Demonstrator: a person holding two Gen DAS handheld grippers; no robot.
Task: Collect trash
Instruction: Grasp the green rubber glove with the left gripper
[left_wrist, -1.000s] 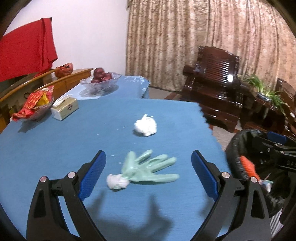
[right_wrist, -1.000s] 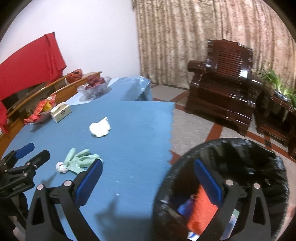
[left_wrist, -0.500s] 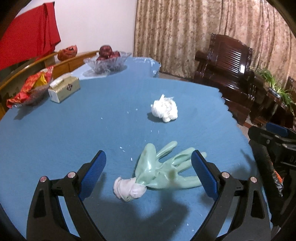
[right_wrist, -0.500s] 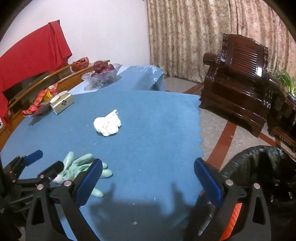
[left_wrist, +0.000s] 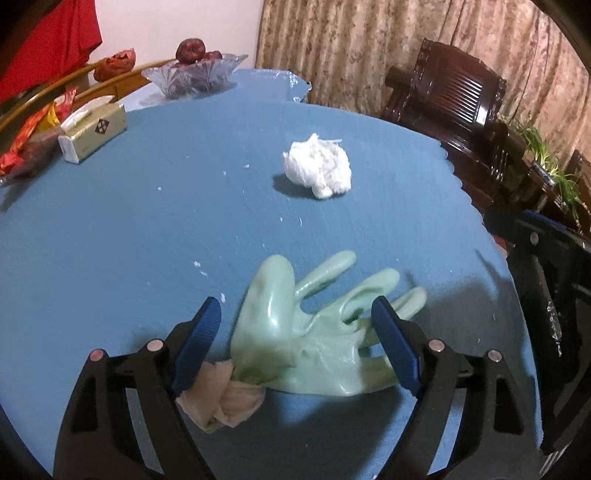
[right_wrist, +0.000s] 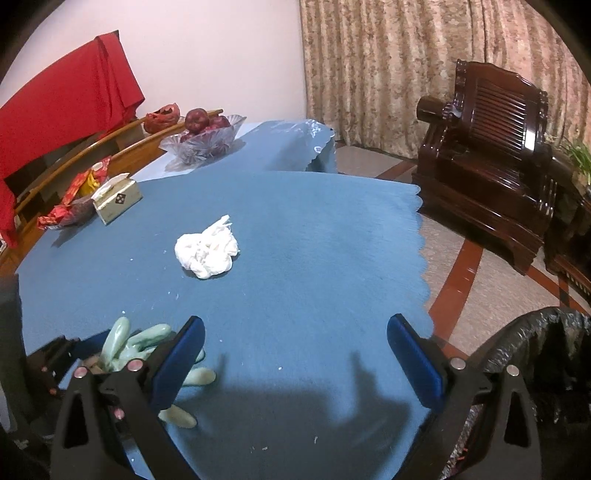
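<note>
A pale green rubber glove (left_wrist: 310, 328) with a knotted whitish cuff (left_wrist: 225, 398) lies on the blue tablecloth (left_wrist: 147, 229). My left gripper (left_wrist: 295, 332) is open, its blue pads straddling the glove's palm, close above it. A crumpled white tissue ball (left_wrist: 319, 170) lies farther back. My right gripper (right_wrist: 295, 354) is open and empty over bare cloth; the glove (right_wrist: 125, 347) sits by its left finger and the tissue ball (right_wrist: 207, 249) lies ahead. The black bin bag (right_wrist: 546, 354) is at the lower right, off the table.
A tissue box (left_wrist: 92, 134), a dish of red-wrapped snacks (left_wrist: 26, 147) and a glass fruit bowl (left_wrist: 194, 72) stand at the table's far left. A dark wooden armchair (right_wrist: 491, 155) stands beyond the table's scalloped edge (right_wrist: 424, 266). My right gripper's body (left_wrist: 546, 302) is at the left view's right.
My left gripper has moved forward and down onto the glove and its fingers have narrowed around it. My right gripper has swung left from over the bin to over the table.
</note>
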